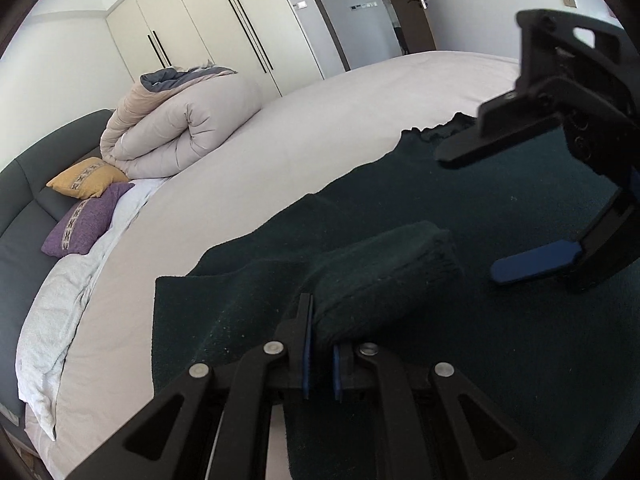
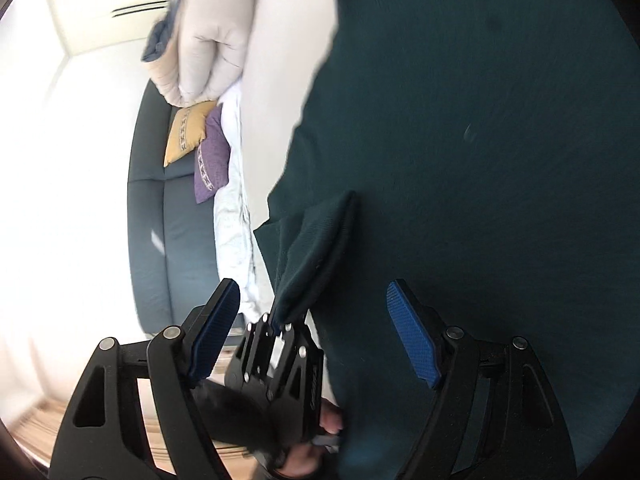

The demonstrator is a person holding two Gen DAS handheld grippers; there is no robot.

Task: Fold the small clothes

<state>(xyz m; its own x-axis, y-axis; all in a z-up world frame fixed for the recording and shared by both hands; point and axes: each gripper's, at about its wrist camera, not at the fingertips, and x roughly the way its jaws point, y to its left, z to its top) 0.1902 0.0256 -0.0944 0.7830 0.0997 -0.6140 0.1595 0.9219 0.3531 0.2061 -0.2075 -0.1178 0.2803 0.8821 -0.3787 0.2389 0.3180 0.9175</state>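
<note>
A dark green knit garment (image 1: 460,216) lies spread on the bed; it also fills the right wrist view (image 2: 480,140). My left gripper (image 1: 321,356) is shut on a raised fold of the garment (image 1: 380,276) and lifts it off the rest. The same gripper (image 2: 280,320) and its pinched fold (image 2: 320,248) show in the right wrist view. My right gripper (image 2: 314,324) is open and empty above the garment, close to the left one. It also shows at the right of the left wrist view (image 1: 480,216), jaws wide apart.
The bed has a pale sheet (image 1: 260,184). A rolled beige duvet (image 1: 180,124), a yellow cushion (image 1: 88,178) and a purple cushion (image 1: 84,220) lie by the dark headboard (image 1: 24,200). Wardrobes (image 1: 200,20) and a door (image 1: 416,0) stand behind.
</note>
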